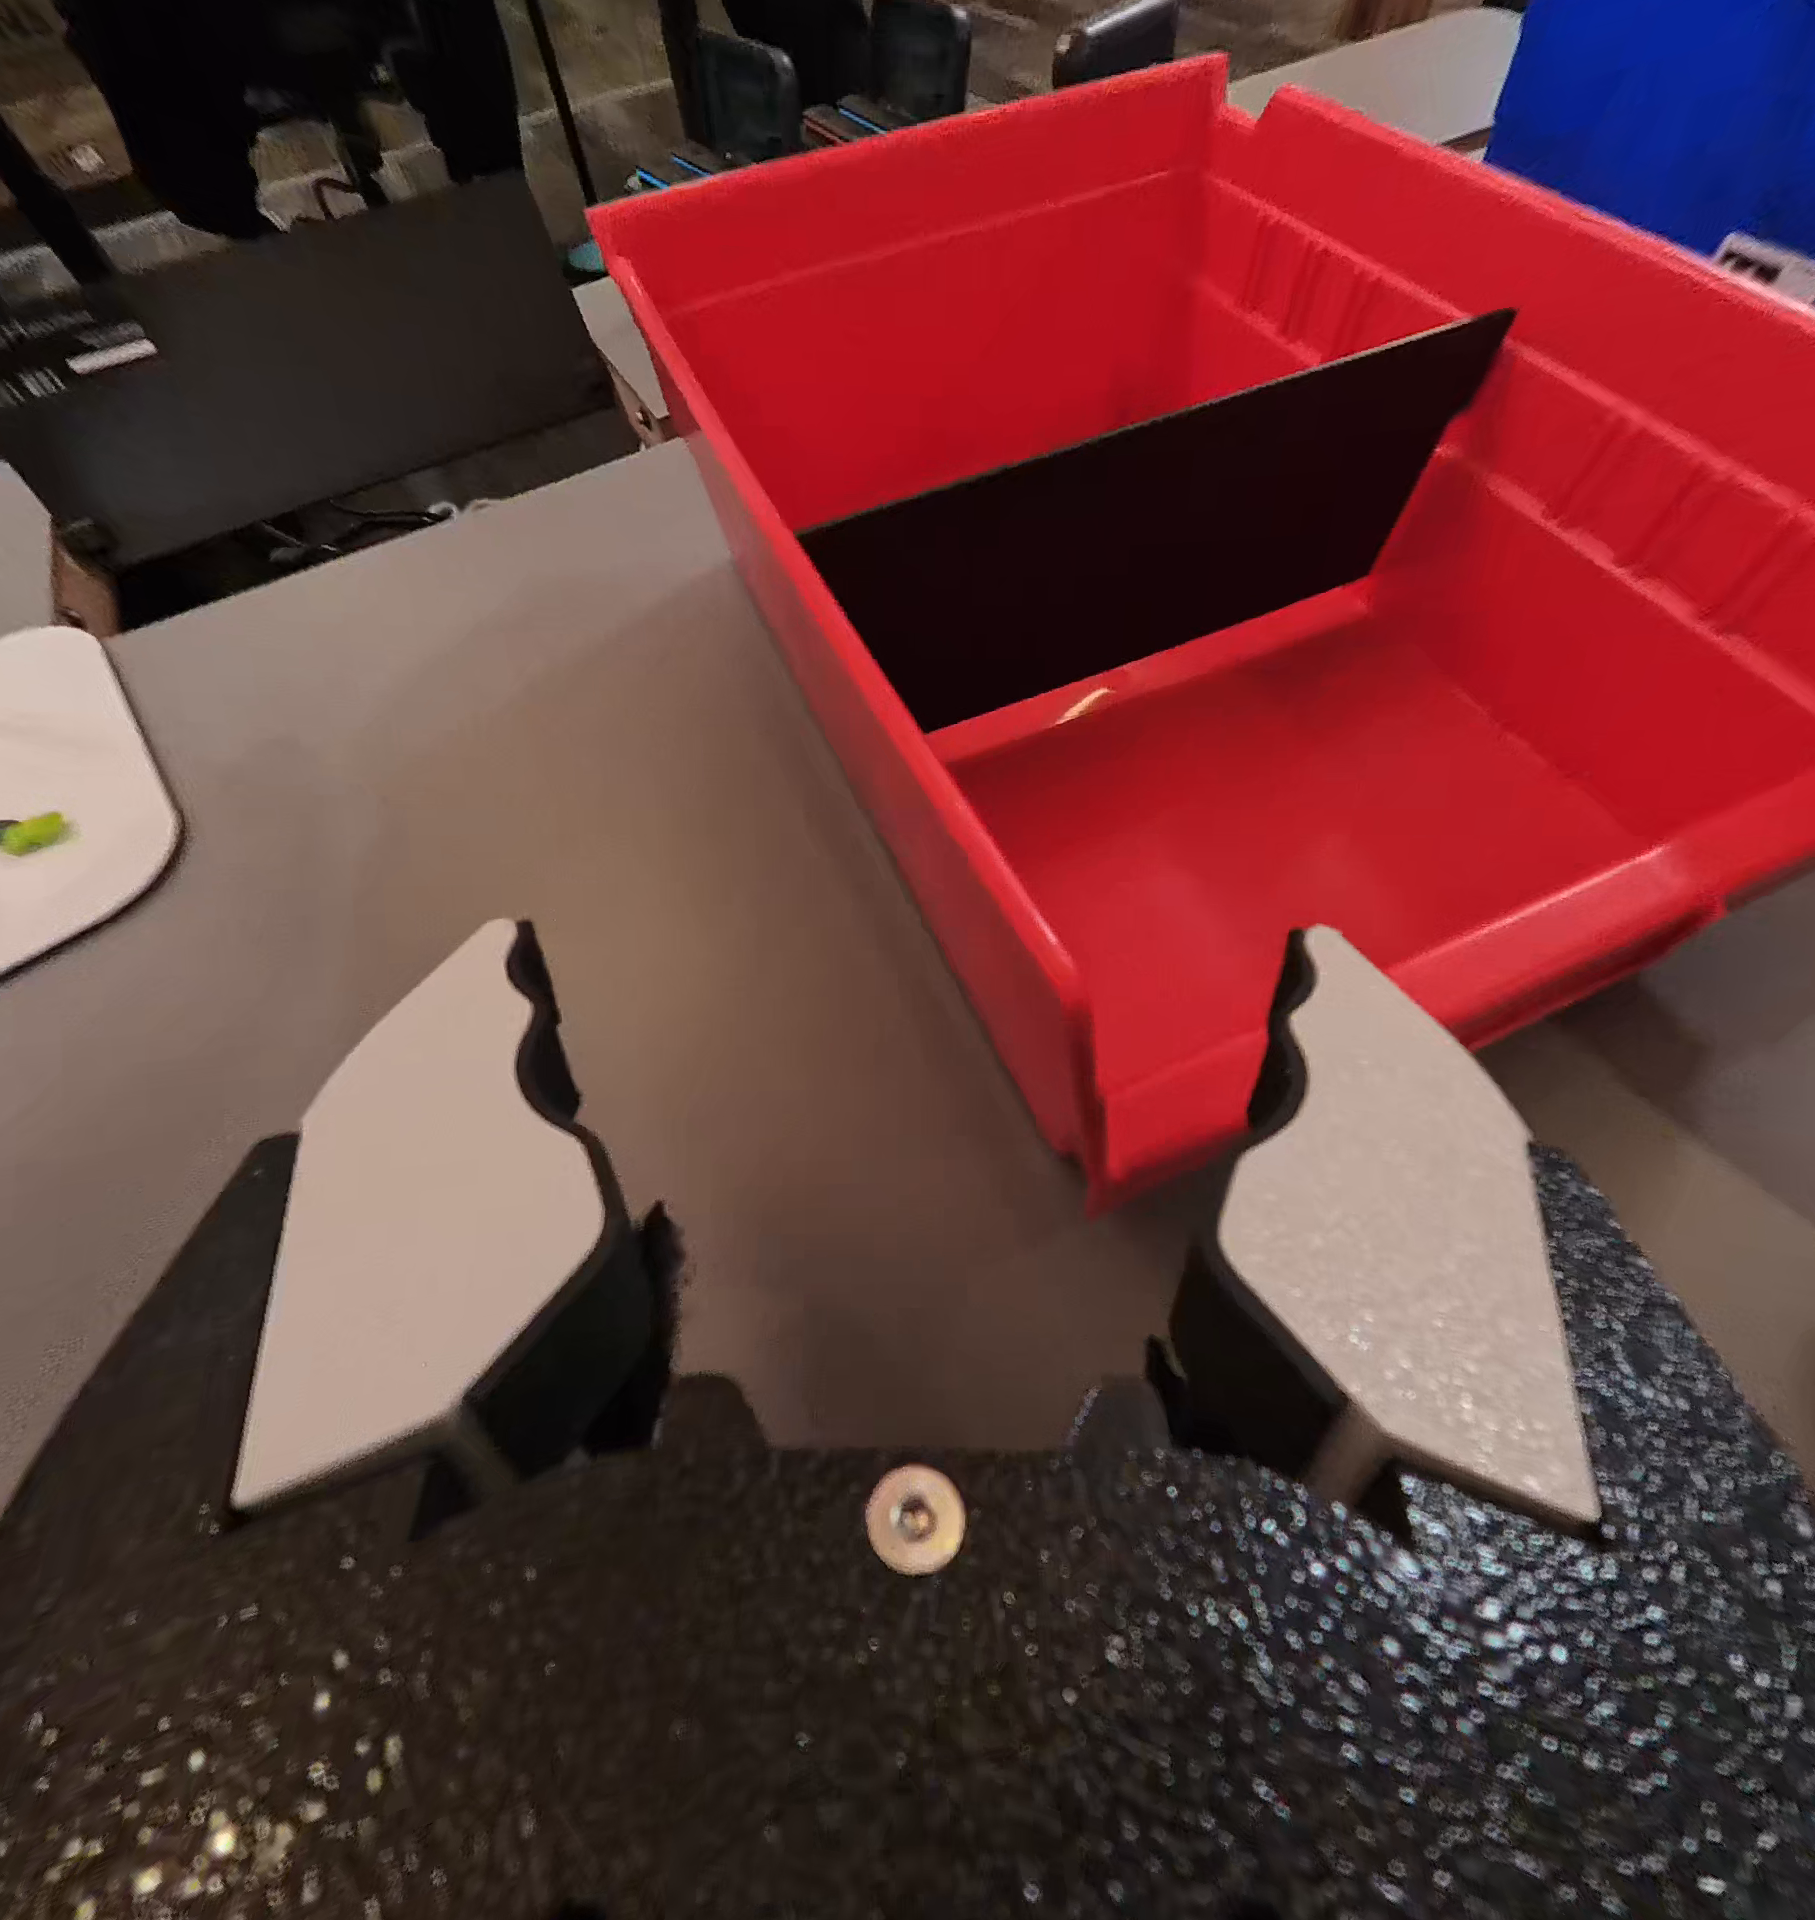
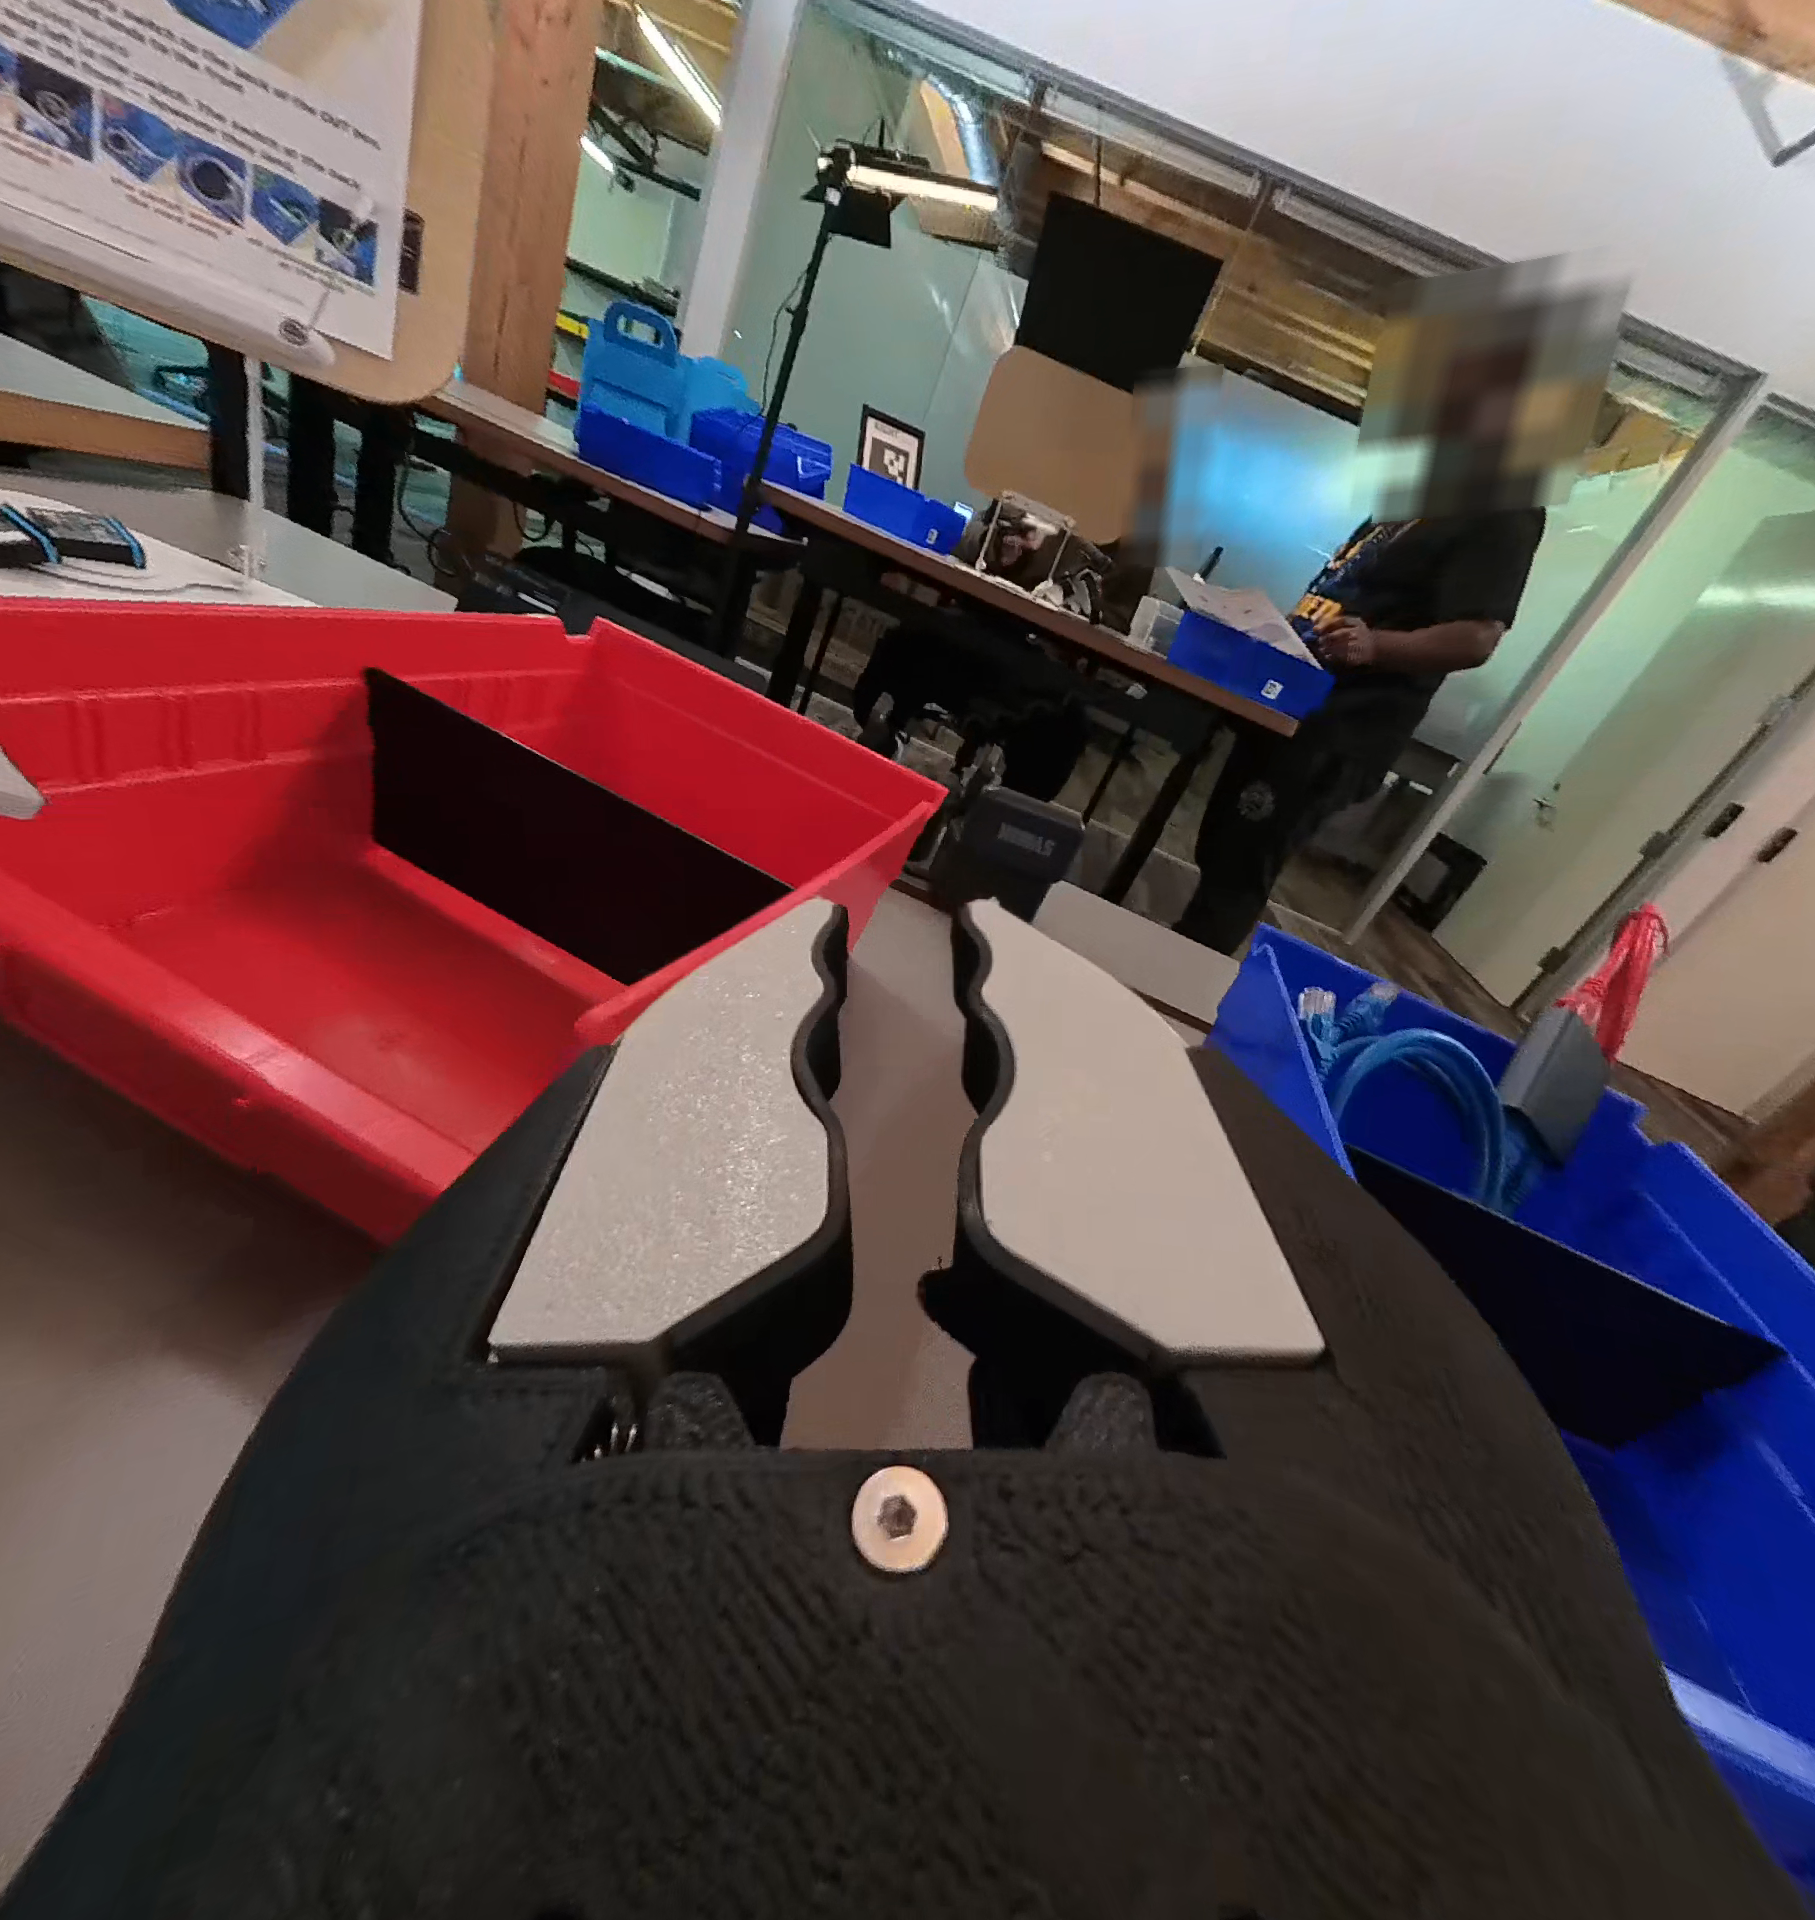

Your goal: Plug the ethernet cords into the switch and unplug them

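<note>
- Left gripper (image 1: 913,1049): jaws spread wide, nothing between them; it hovers over the grey table (image 1: 529,831), just beside the near corner of the red bin (image 1: 996,935), which fills the view from 12 to 3 o'clock.
- Red bin: open-topped, split by a black divider (image 1: 1121,530) standing upright across it. Near compartment looks bare; a small pale thing lies at the divider's foot, too blurred to name.
- White pad (image 1: 61,790), at 9 o'clock in the left wrist view: carries a small green object (image 1: 35,831).
- Right gripper (image 2: 898,935): jaws drawn to a narrow gap, nothing held; the red bin's corner lies at 10 o'clock.
- Blue bin (image 2: 1734,1403), at 3 o'clock in the right wrist view: holds a coiled blue cable (image 2: 1422,1091) behind its own dark divider.
- Hazard, by judgement: the left gripper's wide fingers sit close to the red bin's corner; a sideways move could knock or shift the bin.
</note>
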Action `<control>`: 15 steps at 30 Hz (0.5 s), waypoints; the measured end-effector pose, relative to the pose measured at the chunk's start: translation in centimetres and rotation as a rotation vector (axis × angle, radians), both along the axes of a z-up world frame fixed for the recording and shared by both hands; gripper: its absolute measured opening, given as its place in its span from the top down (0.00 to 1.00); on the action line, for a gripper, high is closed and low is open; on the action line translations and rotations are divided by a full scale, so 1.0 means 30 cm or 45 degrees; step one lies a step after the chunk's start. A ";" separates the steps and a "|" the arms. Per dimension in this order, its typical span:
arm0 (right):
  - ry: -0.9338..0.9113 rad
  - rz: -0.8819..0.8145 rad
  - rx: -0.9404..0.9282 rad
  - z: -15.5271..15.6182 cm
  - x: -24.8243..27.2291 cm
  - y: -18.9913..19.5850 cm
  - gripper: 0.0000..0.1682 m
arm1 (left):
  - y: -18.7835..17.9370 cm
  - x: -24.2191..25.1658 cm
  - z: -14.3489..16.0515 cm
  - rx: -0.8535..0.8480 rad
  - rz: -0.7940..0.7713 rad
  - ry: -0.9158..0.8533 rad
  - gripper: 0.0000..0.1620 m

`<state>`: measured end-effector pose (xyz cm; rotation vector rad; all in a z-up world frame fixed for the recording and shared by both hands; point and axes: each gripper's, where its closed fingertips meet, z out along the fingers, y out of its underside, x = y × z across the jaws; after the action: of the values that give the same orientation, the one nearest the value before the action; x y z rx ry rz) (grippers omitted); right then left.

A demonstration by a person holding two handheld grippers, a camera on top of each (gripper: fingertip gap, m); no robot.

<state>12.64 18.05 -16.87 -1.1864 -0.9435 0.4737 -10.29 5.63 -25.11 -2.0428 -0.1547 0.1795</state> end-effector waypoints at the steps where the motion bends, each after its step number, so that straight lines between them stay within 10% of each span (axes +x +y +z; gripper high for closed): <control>1: -0.014 -0.012 -0.012 -0.007 0.002 0.010 0.89 | 0.011 0.004 -0.006 0.008 0.002 -0.023 0.21; 15: -0.111 -0.365 -0.040 -0.025 0.203 0.215 0.87 | 0.065 -0.040 0.011 0.077 0.138 0.052 0.42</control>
<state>18.74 24.51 -17.61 -1.3551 -0.8255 0.2093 -11.48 7.58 -24.78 -1.9702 -0.2425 0.2805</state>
